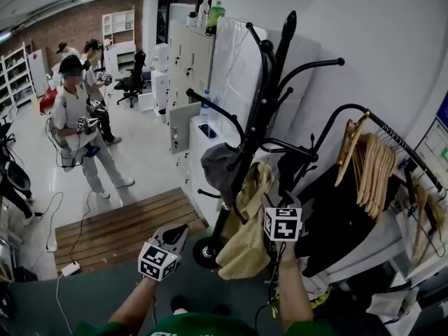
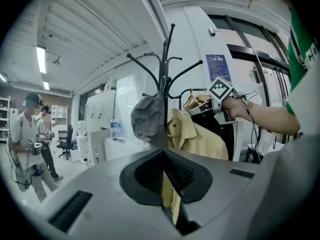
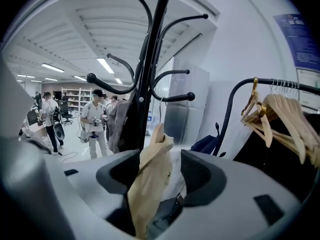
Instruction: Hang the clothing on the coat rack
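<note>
Yellow shirt [image 1: 246, 247] hangs low on coat rack [image 1: 269, 89]. Right hand-held gripper [image 3: 160, 170] jaws wide, fabric fold loose between them; rack seems to bear weight. Left hand-held gripper [image 2: 164, 171] closed, empty.

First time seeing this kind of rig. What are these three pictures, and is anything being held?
No robot here: a person carries a hand-held two-jaw tool in each hand. The head view looks down from their head; the other two views look along each tool's jaws. The left tool looks shut and empty. The right tool stands open, with the tan shirt between its jaws but not pinched. The shirt hangs on the black coat rack beside a grey cap.
</note>
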A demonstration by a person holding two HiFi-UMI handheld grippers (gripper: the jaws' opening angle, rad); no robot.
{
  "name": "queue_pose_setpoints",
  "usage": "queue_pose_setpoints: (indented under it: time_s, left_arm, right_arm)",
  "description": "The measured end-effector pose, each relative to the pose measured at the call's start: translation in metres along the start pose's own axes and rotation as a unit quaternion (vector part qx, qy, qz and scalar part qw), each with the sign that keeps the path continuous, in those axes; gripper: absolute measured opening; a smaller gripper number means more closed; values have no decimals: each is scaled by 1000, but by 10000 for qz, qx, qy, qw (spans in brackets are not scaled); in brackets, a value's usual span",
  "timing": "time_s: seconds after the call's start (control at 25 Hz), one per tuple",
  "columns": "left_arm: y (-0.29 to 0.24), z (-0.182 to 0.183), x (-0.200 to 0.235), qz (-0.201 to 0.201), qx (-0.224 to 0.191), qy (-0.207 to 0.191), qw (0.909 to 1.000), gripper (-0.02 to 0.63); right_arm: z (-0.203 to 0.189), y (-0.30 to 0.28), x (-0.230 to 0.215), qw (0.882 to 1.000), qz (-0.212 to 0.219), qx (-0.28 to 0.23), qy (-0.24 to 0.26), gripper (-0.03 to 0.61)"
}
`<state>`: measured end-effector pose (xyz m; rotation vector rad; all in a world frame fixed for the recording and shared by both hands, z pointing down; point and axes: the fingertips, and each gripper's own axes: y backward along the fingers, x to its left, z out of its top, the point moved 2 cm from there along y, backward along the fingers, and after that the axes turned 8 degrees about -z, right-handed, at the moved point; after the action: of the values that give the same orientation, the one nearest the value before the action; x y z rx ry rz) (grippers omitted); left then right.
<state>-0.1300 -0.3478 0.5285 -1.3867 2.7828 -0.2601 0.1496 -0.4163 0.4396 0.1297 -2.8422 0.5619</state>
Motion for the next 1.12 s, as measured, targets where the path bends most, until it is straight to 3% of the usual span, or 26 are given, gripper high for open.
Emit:
queue_pose_setpoints:
  time_s: [0.4, 0.64, 0.72, 1.12]
  left_arm:
    - [-22, 3, -24, -333, 19, -54, 9994, 5]
    - [-34, 6, -35, -482, 6, -57, 9988, 5]
    - [-37, 5, -38, -517, 5, -41, 9987, 5]
    - [-47, -3, -47, -644, 64, 48, 9979, 5]
  right_arm:
    - [-46, 46, 13, 9989, 354, 163, -257, 232]
    - [-75, 68, 20, 9978, 390, 214, -500, 44]
    - [-83, 75, 23, 9967, 496, 196, -615, 9]
    - [-120, 94, 40, 9923, 836, 282, -864, 8]
